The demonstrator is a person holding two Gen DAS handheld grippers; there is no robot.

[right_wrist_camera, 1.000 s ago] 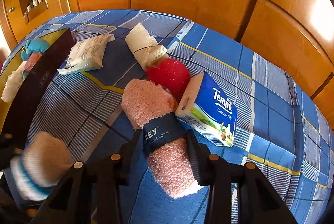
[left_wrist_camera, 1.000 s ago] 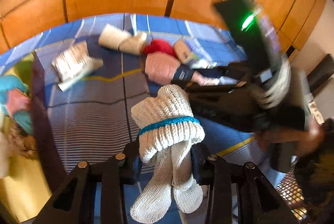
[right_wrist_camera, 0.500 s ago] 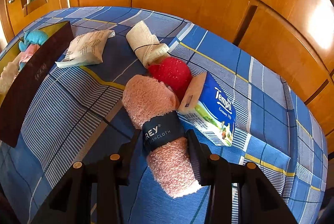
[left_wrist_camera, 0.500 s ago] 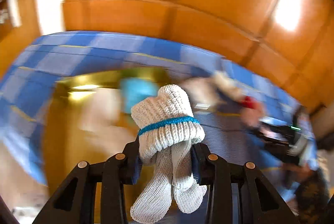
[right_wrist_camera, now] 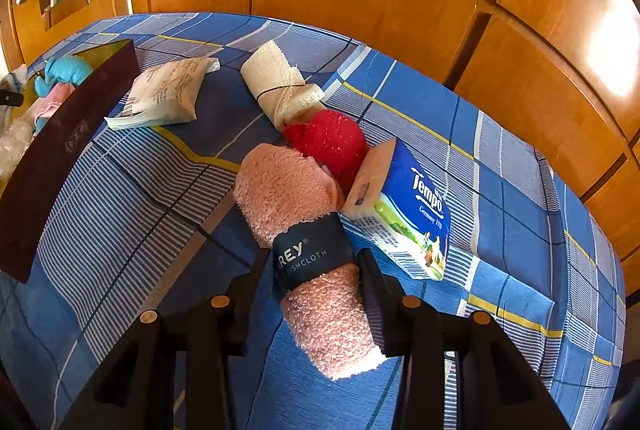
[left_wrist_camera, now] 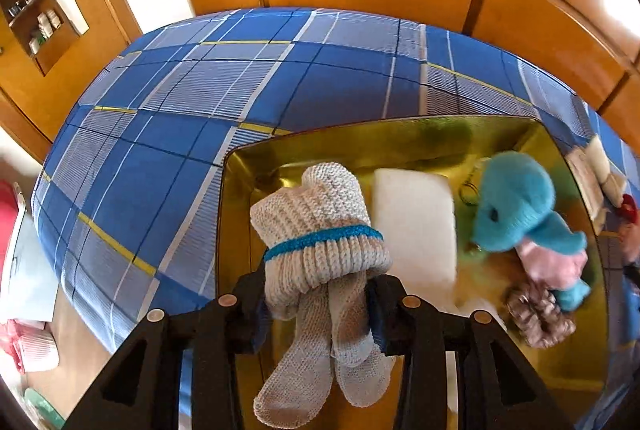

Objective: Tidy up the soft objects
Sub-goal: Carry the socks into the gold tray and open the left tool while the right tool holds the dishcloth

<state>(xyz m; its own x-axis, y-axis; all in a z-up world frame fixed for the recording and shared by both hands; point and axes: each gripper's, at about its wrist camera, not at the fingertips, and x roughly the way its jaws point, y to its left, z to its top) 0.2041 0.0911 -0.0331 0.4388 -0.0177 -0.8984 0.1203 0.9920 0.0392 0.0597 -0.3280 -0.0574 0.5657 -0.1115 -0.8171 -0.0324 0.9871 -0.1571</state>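
My left gripper (left_wrist_camera: 318,286) is shut on a rolled pair of cream knit socks (left_wrist_camera: 316,218) with a blue band. It holds them over the left part of the gold-lined box (left_wrist_camera: 360,145). Inside the box lie a white pad (left_wrist_camera: 416,226), a turquoise plush (left_wrist_camera: 516,205), a pink cloth (left_wrist_camera: 552,266) and a brown scrunchie (left_wrist_camera: 536,318). My right gripper (right_wrist_camera: 314,262) is shut on the pink rolled dishcloth (right_wrist_camera: 288,185), its pads on the dark paper band. The roll lies on the blue checked bedspread.
A red scrubber ball (right_wrist_camera: 332,141) and a blue Tempo tissue pack (right_wrist_camera: 412,213) touch the dishcloth. A cream bandage roll (right_wrist_camera: 276,81) and a white paper packet (right_wrist_camera: 168,93) lie farther back. The box's dark outer wall (right_wrist_camera: 52,157) stands at the left. Wooden wardrobe doors rise behind the bed.
My left gripper has swung with the socks from the bed beside the right gripper to above the gold box. The right gripper has stayed still on the dishcloth.
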